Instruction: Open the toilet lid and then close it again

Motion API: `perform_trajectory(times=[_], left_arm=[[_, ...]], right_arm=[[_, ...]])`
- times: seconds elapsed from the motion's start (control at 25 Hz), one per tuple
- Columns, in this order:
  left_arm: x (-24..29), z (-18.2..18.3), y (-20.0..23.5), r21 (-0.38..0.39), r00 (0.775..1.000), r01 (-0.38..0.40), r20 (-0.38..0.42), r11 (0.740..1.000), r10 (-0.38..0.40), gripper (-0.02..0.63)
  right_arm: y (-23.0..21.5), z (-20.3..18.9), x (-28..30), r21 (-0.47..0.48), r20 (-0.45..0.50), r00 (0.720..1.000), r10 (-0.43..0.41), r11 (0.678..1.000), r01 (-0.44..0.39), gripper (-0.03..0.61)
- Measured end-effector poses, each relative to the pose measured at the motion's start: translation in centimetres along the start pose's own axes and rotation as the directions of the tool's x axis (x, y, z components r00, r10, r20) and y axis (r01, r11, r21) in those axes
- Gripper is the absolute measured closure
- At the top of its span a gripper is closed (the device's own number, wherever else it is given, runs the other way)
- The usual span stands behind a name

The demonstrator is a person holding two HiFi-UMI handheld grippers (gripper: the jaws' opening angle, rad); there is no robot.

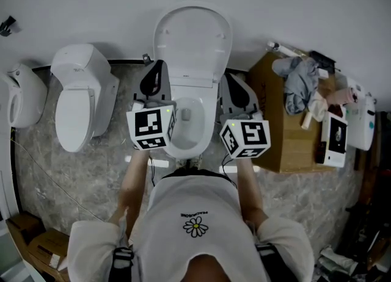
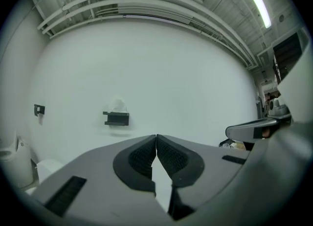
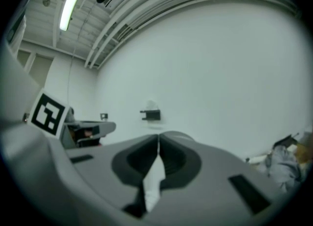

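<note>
Now your left claw [image 1: 156, 72] and right claw [image 1: 234, 84] are both pinched together on nothing, flanking the bowl [image 1: 183, 145] at the floor's [image 1: 116, 171] back edge. The lid [image 1: 192, 39] stands upright against the wall [image 1: 281, 0], so opening looks done; closed tips suit nudging it down.

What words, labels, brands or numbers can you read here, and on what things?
No text can be read outright.
Shirt: a tiny line of print above a daisy, too small to read.
Cubes on the left gripper and right gripper: black-and-white square patterns, no words.
White box: any print too small to read.
</note>
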State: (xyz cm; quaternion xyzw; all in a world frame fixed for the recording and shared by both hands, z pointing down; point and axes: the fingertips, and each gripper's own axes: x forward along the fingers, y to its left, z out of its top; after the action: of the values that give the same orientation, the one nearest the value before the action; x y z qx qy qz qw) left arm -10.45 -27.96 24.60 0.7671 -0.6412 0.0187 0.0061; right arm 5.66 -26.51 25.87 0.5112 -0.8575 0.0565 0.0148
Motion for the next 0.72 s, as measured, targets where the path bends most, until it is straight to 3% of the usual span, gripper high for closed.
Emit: perform_trajectory(times=[0.12,0.2,0.32,0.44,0.72], left_arm=[[2.6,-0.1,0.0,0.029,0.999,0.033,-0.007,0.999,-0.033,0.571],[5.3,-0.1,-0.1,0.035,0.997,0.077,-0.025,0.996,-0.076,0.472],[10.0,-0.5,0.5,0.010,0.992,0.119,-0.049,0.993,-0.118,0.443],[15.5,-1.9,1.7,-0.030,0.986,0.139,-0.090,0.990,-0.141,0.409],[23.8,-7.1,3.7,0.095,0.969,0.132,-0.221,0.987,-0.109,0.387]], right_arm=[[-0.8,0.6,2.8,-0.011,-0.013,1.000,0.025,1.000,-0.025,0.546],[-2.0,1.5,4.9,-0.033,-0.015,1.000,0.021,0.999,-0.022,0.541],[-4.0,2.3,9.1,-0.056,-0.035,0.999,0.032,0.998,-0.034,0.433],[-6.7,1.7,14.1,-0.076,-0.077,0.997,0.032,0.996,-0.038,0.416],[-12.1,-3.2,22.6,-0.111,-0.235,0.970,-0.057,0.993,0.031,0.410]])
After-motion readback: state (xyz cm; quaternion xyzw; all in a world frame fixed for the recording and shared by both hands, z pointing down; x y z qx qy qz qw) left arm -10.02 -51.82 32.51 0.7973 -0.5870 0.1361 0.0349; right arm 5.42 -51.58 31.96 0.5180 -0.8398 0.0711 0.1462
